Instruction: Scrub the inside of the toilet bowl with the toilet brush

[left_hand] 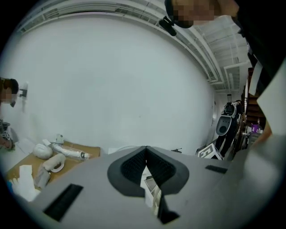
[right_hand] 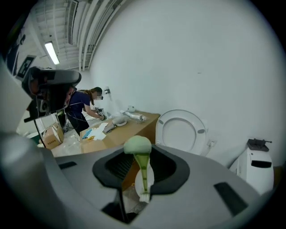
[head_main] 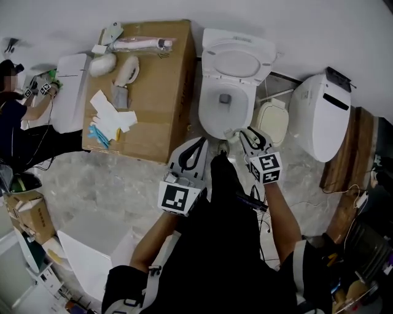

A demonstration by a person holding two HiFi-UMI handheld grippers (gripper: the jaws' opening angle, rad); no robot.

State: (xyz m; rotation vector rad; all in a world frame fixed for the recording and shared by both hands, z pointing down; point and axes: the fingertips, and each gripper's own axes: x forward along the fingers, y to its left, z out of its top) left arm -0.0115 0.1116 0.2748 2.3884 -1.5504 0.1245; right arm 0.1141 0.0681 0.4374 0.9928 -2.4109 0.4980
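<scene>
Right gripper (right_hand: 142, 172) jaws clamped on toilet brush (right_hand: 137, 146) handle, seemingly beside toilet bowl (head_main: 209, 116) rim, left gripper (left_hand: 145, 154) jaws closed, empty.

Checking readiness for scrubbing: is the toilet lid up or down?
Up. In the head view the toilet lid stands raised against the wall, leaving the bowl open from above.

White wall (head_main: 73, 15) plain across back, grey marbled floor (head_main: 92, 184) below. Big cardboard box (head_main: 159, 92) against wall, papers and white odds and ends strewn on top. Closed white fixture (head_main: 319, 116) far right, wooden boards (head_main: 350, 147) just beside it. Small carton (head_main: 34, 214) lower left. Overhead, strip light (right_hand: 52, 53) glowing beside ceiling pipes (right_hand: 85, 27)
</scene>
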